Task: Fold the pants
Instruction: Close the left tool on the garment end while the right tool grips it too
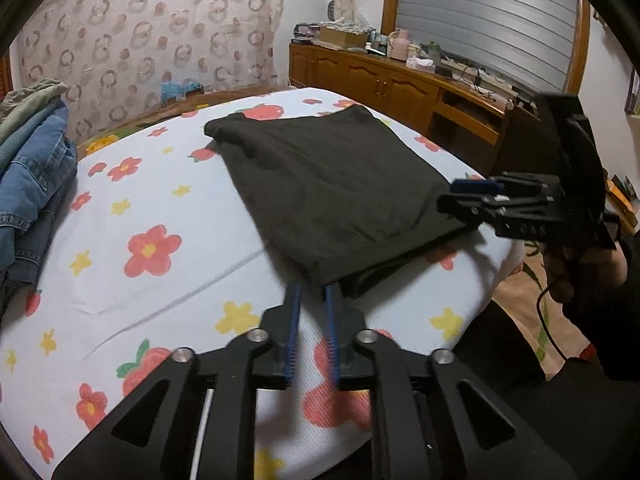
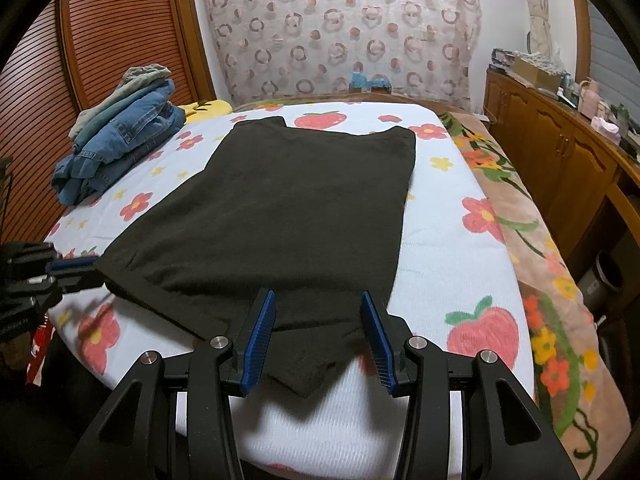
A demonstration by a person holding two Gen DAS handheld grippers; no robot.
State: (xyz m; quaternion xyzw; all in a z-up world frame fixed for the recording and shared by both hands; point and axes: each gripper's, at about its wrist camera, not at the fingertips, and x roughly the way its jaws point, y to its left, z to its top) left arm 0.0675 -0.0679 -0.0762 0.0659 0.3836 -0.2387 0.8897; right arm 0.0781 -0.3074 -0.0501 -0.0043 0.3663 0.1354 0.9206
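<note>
The black pants (image 2: 288,216) lie folded flat on the flowered bed sheet (image 2: 448,240), also seen in the left wrist view (image 1: 336,184). My left gripper (image 1: 313,292) is open by a narrow gap, its blue pads at the near left corner of the pants, holding nothing. It shows at the left edge of the right wrist view (image 2: 80,266). My right gripper (image 2: 318,304) is wide open over the near edge of the pants, holding nothing. It also shows at the right of the left wrist view (image 1: 460,196), at the pants' right corner.
A pile of folded jeans and other clothes (image 2: 120,140) lies at the bed's far left, also in the left wrist view (image 1: 28,168). A wooden cabinet with clutter (image 2: 560,136) runs along the right. A floral blanket (image 2: 532,248) borders the bed's right edge.
</note>
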